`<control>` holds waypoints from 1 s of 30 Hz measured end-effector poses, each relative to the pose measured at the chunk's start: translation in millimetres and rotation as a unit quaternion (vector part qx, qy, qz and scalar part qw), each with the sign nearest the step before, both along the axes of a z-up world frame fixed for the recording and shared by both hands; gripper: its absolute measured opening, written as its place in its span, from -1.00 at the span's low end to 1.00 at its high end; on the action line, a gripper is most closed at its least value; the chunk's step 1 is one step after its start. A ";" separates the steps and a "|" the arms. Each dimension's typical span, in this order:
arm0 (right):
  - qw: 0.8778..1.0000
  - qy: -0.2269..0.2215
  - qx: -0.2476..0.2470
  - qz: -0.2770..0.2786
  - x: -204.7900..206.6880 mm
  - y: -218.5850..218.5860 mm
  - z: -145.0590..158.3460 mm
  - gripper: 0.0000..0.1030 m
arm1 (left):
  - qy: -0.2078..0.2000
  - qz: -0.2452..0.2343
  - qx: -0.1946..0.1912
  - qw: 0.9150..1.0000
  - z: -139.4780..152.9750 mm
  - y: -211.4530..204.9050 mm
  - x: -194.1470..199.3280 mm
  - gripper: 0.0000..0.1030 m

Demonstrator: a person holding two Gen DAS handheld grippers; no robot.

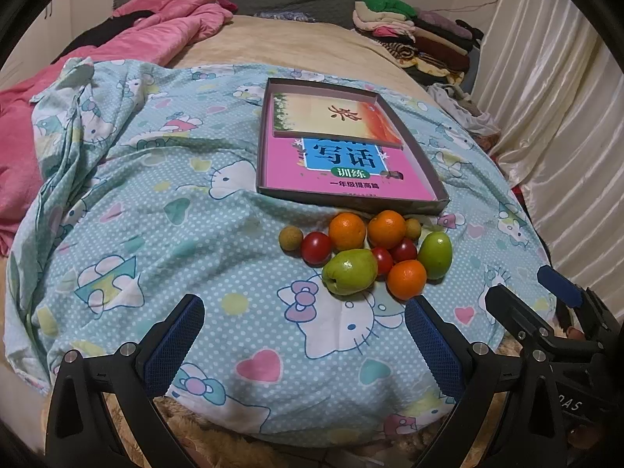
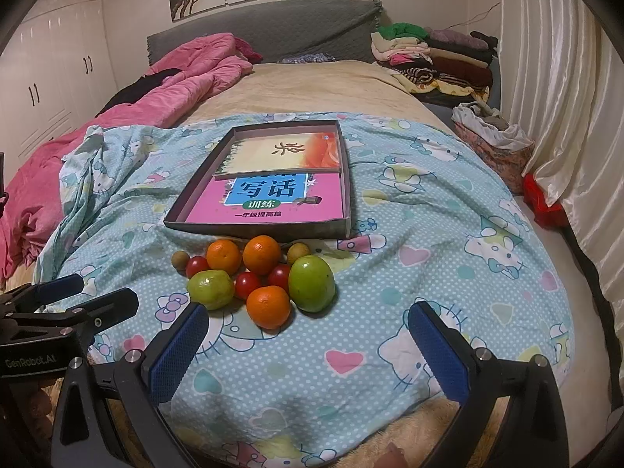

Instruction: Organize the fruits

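Fruit pile sits on the bed, near a flat box; nothing is picked up.

Left view: left gripper [image 1: 304,331] is wide open and empty; fruits [image 1: 366,253] lie just past it, by the box [image 1: 351,199]. Right view: right gripper [image 2: 308,335] is wide open, empty; the near orange [image 2: 269,306] is round, firm, rolls easily, so hold its middle. Tomatoes [image 2: 247,284] look soft; squeeze gently.

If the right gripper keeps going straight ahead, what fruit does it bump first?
Probably the nearest orange, which lies just ahead of the open right gripper and a little left of its middle. The big green fruit sits slightly farther; depth is hard to judge.
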State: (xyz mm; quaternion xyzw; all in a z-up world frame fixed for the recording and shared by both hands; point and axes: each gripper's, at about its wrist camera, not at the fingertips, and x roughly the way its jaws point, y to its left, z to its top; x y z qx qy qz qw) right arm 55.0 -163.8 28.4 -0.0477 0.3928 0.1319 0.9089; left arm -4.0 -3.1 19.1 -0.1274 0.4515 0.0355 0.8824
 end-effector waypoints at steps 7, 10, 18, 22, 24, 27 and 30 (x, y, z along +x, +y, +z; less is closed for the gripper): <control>1.000 0.001 0.000 -0.001 0.9 -0.5 -0.3 1.00 | -0.004 -0.004 0.002 1.000 1.4 -1.4 -1.1 0.98; 1.000 0.001 0.001 -0.001 1.0 -0.8 -0.5 1.00 | -0.004 -0.005 0.001 1.000 1.1 -2.1 -0.9 0.98; 1.000 0.002 0.001 -0.002 1.7 -1.5 -1.0 1.00 | -0.003 -0.008 0.001 1.000 0.6 -3.5 0.3 0.98; 1.000 0.007 0.005 -0.003 3.9 -2.9 -2.8 1.00 | -0.003 -0.010 0.003 1.000 0.0 -4.2 1.8 0.98; 1.000 0.008 0.009 -0.006 8.2 -5.1 -3.2 1.00 | -0.003 -0.012 0.002 1.000 -1.1 -4.1 3.2 0.98; 1.000 0.006 0.011 -0.014 14.6 -7.3 -0.8 1.00 | -0.001 -0.015 0.001 1.000 -2.8 -3.3 5.3 0.98; 1.000 0.001 0.004 -0.012 18.8 -6.1 0.2 1.00 | 0.001 -0.020 -0.002 1.000 -5.5 -2.3 9.1 0.98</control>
